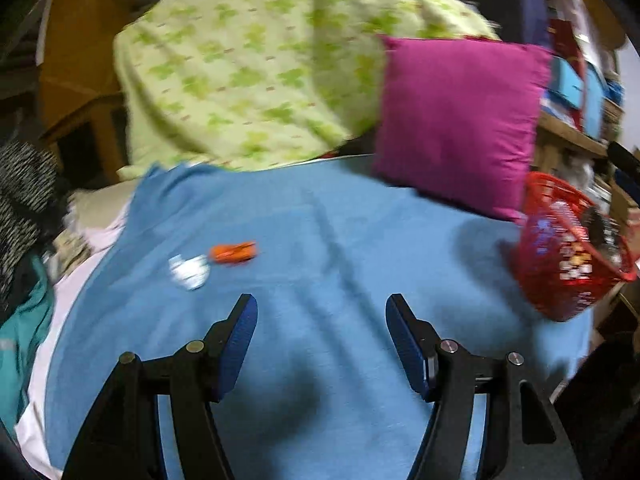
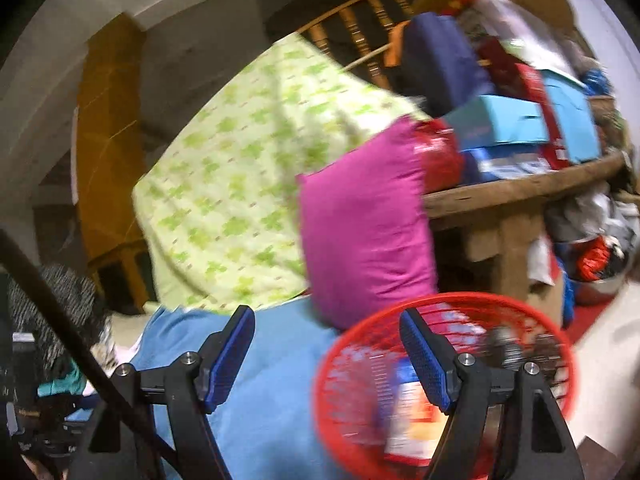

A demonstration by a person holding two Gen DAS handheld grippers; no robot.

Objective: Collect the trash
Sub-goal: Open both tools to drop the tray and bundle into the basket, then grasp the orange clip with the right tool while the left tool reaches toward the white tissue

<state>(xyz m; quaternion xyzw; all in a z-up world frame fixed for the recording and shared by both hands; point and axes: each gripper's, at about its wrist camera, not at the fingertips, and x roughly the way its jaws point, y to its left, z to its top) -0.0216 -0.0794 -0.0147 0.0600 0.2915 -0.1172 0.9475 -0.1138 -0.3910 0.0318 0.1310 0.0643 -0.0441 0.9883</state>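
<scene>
Left jaws: released on my left gripper (image 1: pixel 321 308); the blue pads stand apart with nothing between them, over the blue blanket (image 1: pixel 320 240).
Right jaws: released on my right gripper (image 2: pixel 326 320); the gap holds nothing, and the right pad sits in front of the basket's rim.
Orange wrapper: a small crumpled orange wrapper (image 1: pixel 234 252) lies on the blanket, ahead and left of my left gripper.
White scrap: a crumpled white scrap (image 1: pixel 189 270) with dark marks lies just beside the orange wrapper, to its left.
Red basket: a red mesh basket (image 1: pixel 540 280) stands at the blanket's right edge, tilted, with printed packaging inside; from my right wrist I see its round rim (image 2: pixel 336 344) close below the gripper.
Pink cushion: a magenta cushion (image 1: pixel 460 120) stands upright at the far side of the blanket, just beside the basket.
Green quilt: a pale green patterned quilt (image 1: pixel 248 72) is heaped behind the blanket, left of the cushion.
Wooden shelf: a rough wooden shelf (image 2: pixel 532 190) to the right carries blue and red boxes.
Clothes: dark speckled and teal clothes (image 1: pixel 24 216) pile at the bed's left edge.
Sharpness: both views are blurred.
</scene>
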